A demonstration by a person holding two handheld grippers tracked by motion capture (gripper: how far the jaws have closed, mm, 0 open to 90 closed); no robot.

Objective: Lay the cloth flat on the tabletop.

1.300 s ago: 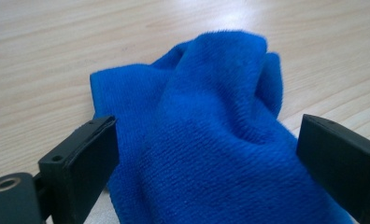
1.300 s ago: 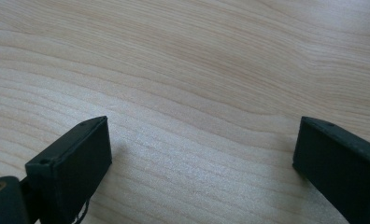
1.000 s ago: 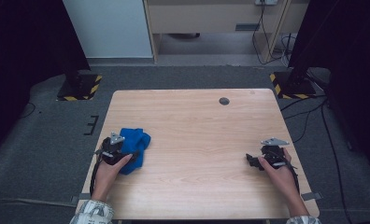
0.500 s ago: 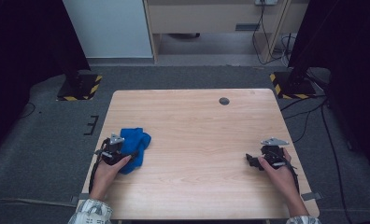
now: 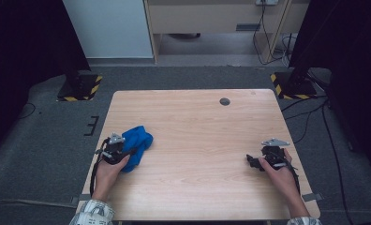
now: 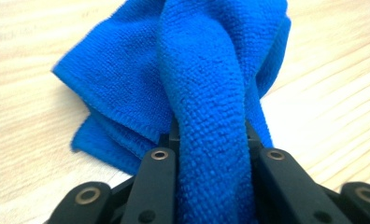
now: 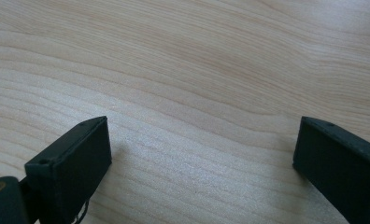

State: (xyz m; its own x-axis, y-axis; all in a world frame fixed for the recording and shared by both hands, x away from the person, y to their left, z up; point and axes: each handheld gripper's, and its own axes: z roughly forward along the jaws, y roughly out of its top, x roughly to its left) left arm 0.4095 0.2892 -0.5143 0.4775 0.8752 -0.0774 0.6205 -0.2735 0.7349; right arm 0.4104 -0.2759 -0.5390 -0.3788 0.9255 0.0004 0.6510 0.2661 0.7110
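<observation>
A crumpled blue cloth (image 5: 136,144) is seen on the left side of the light wooden surface (image 5: 197,126), toward the near edge. The left tool (image 5: 119,151) is laid against the cloth's near left end, held by the person's left hand (image 5: 107,169). Its jaws have just been closing, and in the left gripper view a thick fold of the cloth (image 6: 211,121) is pinched between them — the fabric is bunched upward from the jaws, while the rest is spread over the surface beyond, to the left.

The right tool (image 5: 252,161) is rested at the near right of the surface, well apart from the cloth, in the right hand (image 5: 278,169). In the right gripper view its jaws are held wide — bare wood grain is seen between them and nothing is gripped.

A small dark round spot (image 5: 225,101) is seen near the far edge of the surface.
</observation>
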